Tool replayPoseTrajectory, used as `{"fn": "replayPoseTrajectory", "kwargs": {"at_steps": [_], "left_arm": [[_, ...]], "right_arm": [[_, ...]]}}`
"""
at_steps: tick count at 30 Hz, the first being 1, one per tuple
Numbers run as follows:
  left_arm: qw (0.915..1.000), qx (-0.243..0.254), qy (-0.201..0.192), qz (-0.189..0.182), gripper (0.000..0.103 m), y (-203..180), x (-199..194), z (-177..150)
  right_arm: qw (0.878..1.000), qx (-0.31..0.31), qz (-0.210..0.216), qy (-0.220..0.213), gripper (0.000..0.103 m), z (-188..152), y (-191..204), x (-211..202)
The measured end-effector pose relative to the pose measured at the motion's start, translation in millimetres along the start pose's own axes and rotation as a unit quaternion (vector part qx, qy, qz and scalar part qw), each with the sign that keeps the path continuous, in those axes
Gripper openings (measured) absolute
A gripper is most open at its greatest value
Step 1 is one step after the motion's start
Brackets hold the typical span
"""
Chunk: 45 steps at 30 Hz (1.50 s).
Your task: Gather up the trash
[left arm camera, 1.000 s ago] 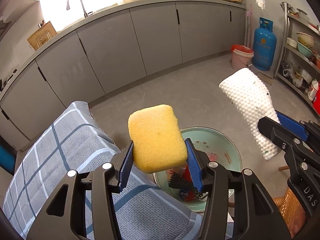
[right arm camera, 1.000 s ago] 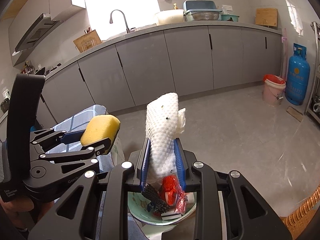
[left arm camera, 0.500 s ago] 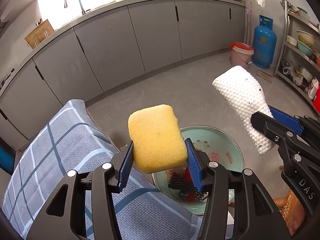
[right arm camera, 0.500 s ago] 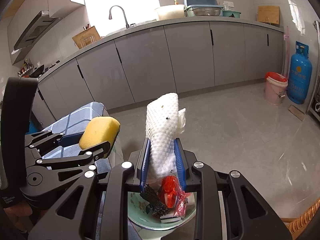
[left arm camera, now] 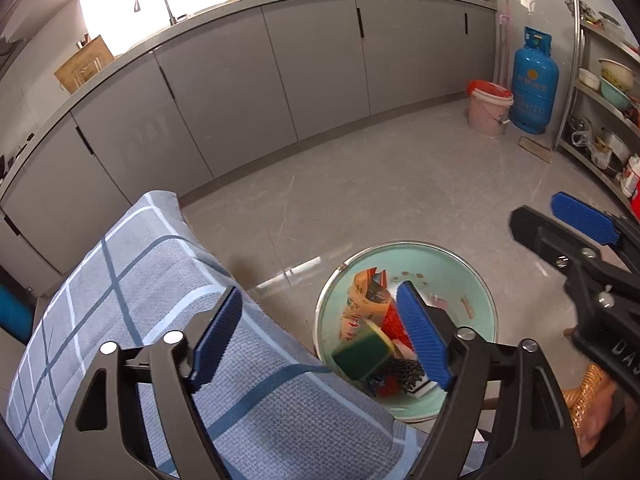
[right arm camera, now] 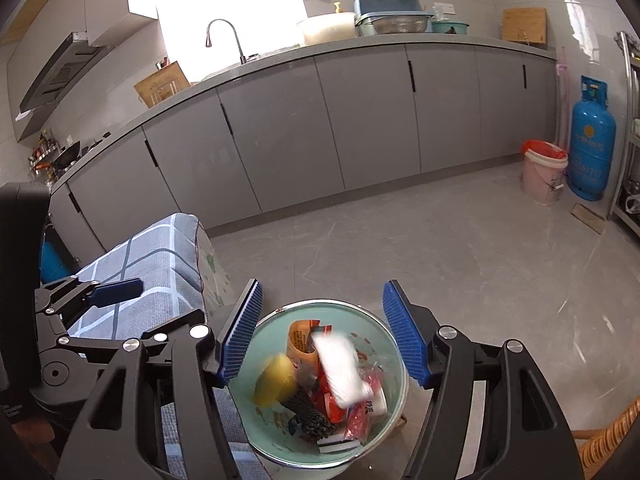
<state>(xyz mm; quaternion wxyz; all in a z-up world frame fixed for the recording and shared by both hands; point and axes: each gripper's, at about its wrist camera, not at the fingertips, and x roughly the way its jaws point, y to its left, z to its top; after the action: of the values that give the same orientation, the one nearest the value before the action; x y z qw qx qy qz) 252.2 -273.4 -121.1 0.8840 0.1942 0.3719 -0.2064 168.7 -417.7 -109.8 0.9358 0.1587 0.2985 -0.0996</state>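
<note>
A mint-green basin [right arm camera: 394, 344] [left arm camera: 472, 276] sits below both grippers and holds several pieces of trash. The yellow sponge with a green side [left arm camera: 362, 354] [right arm camera: 276, 378] lies in it at the left. The white foam wrap [right arm camera: 340, 372], blurred, is in the basin on red and orange wrappers [left arm camera: 362, 300]. My left gripper [left arm camera: 320, 340] is open and empty above the basin's left rim. My right gripper [right arm camera: 322, 330] is open and empty above the basin; it also shows in the left wrist view [left arm camera: 576, 224].
A grey checked cloth [left arm camera: 132, 300] covers a table at the left. Grey kitchen cabinets [right arm camera: 360, 120] run along the back. A pink bucket [left arm camera: 490, 108] and a blue gas cylinder [left arm camera: 534, 84] stand on the floor at the right, beside a metal shelf rack [left arm camera: 600, 92]. A wicker object [left arm camera: 584, 400] sits at the lower right.
Both grippers have opened. The yellow sponge has left the left gripper and the white foam wrap has left the right gripper; both are now in the basin.
</note>
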Motion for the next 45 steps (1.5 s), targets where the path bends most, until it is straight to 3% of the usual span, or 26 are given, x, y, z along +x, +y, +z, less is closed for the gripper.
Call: {"fn": "replayPoseTrajectory", "kwargs": {"at_steps": [3, 7, 20, 45], "left_arm": [[0.9999, -0.015, -0.004, -0.001, 0.088, 6.6, -12.2, -2.9], [0.9995, -0.026, -0.02, -0.003, 0.089, 13.6, -38.7, -9.3], [0.9966, -0.049, -0.065, 0.005, 0.09, 37.8, -108.4, -23.0], [0.9942, -0.069, -0.082, 0.005, 0.09, 50.8, -132.5, -30.4]], "right_arm": [[1.0, 0.012, -0.002, -0.007, 0.07, -2.1, -0.5, -15.2], [1.0, 0.017, 0.001, -0.022, 0.076, -6.7, 6.2, -43.4], [0.999, -0.016, 0.009, -0.049, 0.08, -7.7, 44.1, -99.9], [0.997, -0.035, 0.01, -0.065, 0.082, -2.9, 62.7, -118.1]]}}
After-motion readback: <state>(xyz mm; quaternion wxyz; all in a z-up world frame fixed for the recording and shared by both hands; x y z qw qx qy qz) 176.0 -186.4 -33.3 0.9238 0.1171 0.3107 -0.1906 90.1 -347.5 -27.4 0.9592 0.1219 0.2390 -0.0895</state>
